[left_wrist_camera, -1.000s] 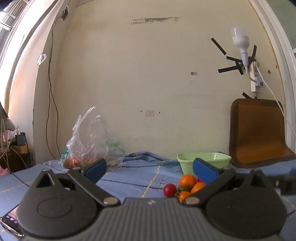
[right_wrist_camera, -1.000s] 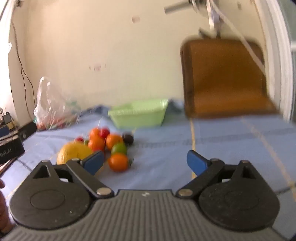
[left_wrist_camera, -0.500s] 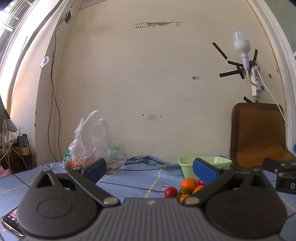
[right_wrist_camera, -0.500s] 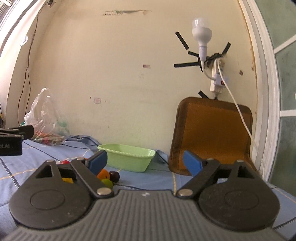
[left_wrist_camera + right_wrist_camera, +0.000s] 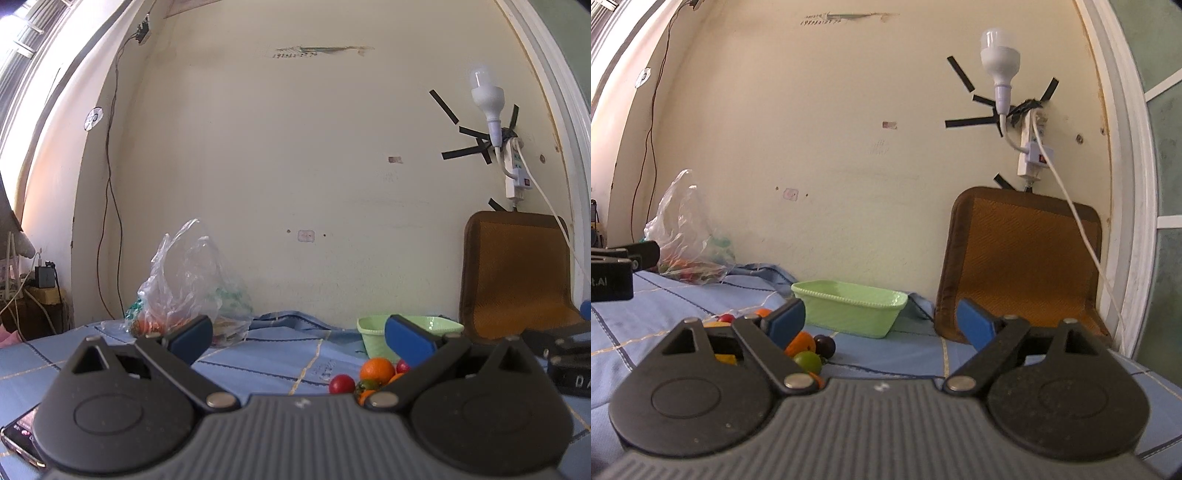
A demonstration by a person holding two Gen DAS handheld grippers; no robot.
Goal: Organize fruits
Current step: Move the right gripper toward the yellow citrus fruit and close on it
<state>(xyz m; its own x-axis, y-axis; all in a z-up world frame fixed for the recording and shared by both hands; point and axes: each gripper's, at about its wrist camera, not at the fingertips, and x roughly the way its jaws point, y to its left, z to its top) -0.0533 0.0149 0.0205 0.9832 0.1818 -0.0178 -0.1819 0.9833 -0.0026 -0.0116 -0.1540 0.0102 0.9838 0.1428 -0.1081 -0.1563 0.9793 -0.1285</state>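
**Holding both claws level before the first pick**

Hovering low over the blue cloth (image 5: 894, 350), we have both claws spread wide and empty: the left claw (image 5: 297, 334) and the right claw (image 5: 881, 321) each show blue pads parted with nothing between them. The fruits (image 5: 369, 376) lie in a loose cluster on the cloth, near us and just in front of the green basket (image 5: 849, 308), which sits farther back toward the wall and, as far as we can see, holds nothing. From the right view the same pile sits to the left, behind the left finger. A plastic bag (image 5: 184, 288) with more produce rests far left.

We judge the sorting has not begun. Next we need to tip one claw down toward a single fruit at the cluster's edge and close gently, since round fruit may roll.
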